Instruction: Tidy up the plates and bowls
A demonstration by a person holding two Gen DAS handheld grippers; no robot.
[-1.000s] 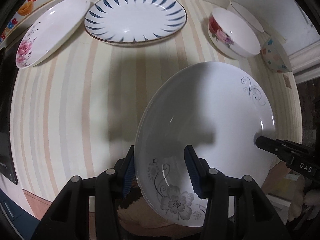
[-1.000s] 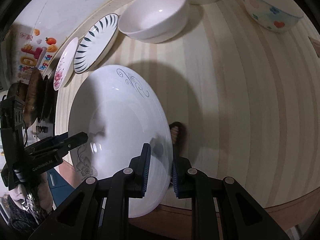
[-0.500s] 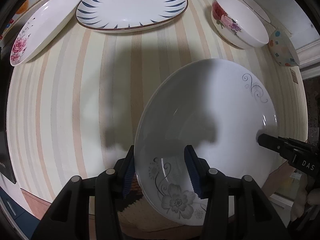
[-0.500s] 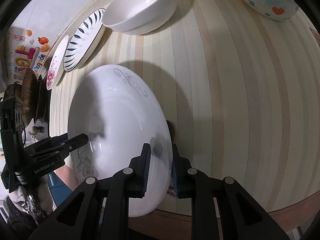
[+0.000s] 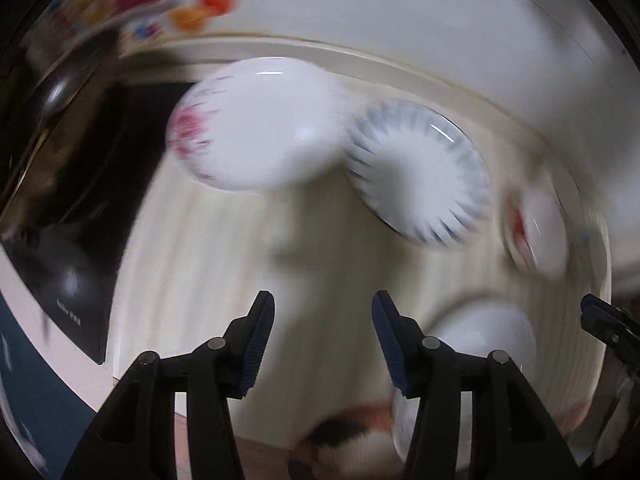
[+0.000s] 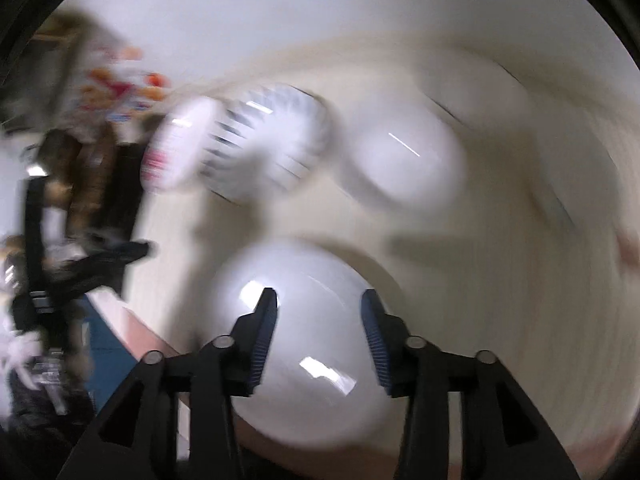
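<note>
White porcelain plate point(image 6: 304, 336) is lying on the striped surface point(image 5: 208, 264) below my right gripper point(image 6: 319, 300), nothing in it. Both grippers have just been opening; my left gripper point(image 5: 322, 304) is spreading over bare surface, no longer pinching the rim.

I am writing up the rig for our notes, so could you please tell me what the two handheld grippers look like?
Both look alike. The left gripper and the right gripper each have two black plastic fingers with angular, cut-out arms, round silver pivot pins, and dark blue ribbed pads on the inner faces. No cables show, and blur hides any lettering.
</note>
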